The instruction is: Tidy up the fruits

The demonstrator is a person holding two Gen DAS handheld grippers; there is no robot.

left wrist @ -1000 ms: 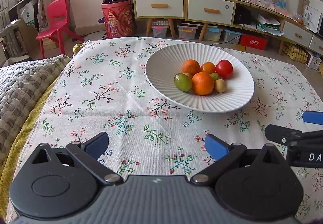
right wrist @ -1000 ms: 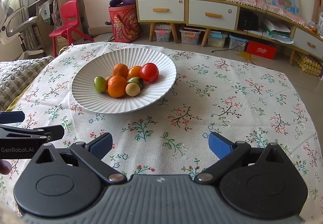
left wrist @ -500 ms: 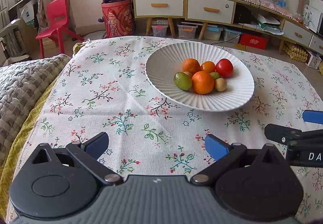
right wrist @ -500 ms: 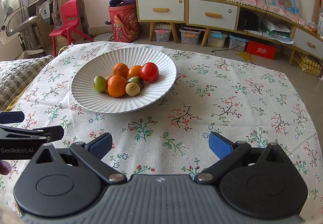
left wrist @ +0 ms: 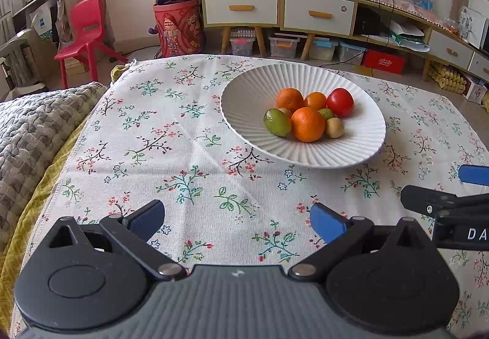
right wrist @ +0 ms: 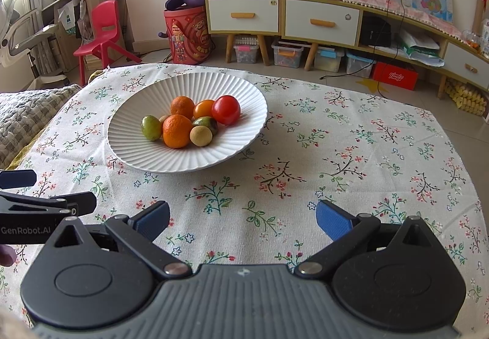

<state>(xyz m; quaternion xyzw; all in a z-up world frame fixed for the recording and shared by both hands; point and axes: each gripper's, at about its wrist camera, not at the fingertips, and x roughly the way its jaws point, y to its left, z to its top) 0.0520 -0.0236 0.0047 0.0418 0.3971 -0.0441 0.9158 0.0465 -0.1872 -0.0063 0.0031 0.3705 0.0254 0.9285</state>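
A white ribbed plate sits on the floral tablecloth and holds several fruits: two larger oranges, a red tomato, a green fruit, and a small tan fruit. My left gripper is open and empty, near the table's front, left of the plate. My right gripper is open and empty, in front and right of the plate. Each gripper shows at the edge of the other's view.
A grey knitted blanket lies over the left table edge. Beyond the table stand a red chair, a red bin and a low cabinet with drawers. The tablecloth is bare right of the plate.
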